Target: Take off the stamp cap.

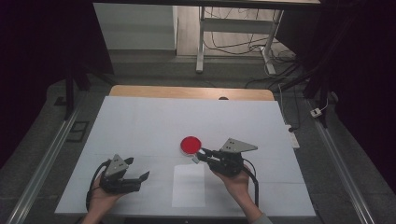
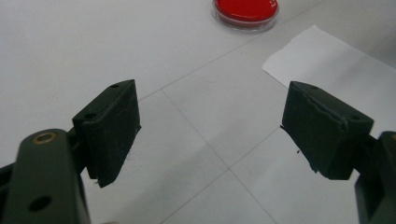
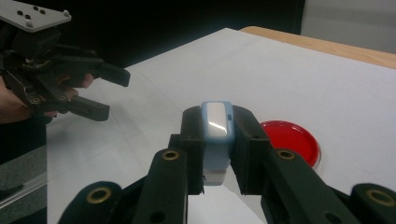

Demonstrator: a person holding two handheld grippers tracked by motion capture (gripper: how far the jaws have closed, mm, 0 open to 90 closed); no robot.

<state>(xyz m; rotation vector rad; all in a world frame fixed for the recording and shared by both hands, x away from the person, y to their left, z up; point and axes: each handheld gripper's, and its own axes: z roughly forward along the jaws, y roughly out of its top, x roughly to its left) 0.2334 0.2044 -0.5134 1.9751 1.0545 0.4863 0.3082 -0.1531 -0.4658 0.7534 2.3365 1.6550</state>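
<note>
Two tongs: your right tongs pinch a small blue-white block near the red dish; left tongs spread, idle. Grip looks shallow; tilt and it may slip.

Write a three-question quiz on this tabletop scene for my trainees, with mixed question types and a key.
1. True or false: the left gripper has its jaws shut on the red dish.
2. What does the right gripper hold? A) small pale blue block B) white paper sheet C) nothing
3. Fill in: the paper sheet lies flat on the white ____.

Key: 1 false, the jaws are open and apart from the dish; 2 A; 3 table.
</note>
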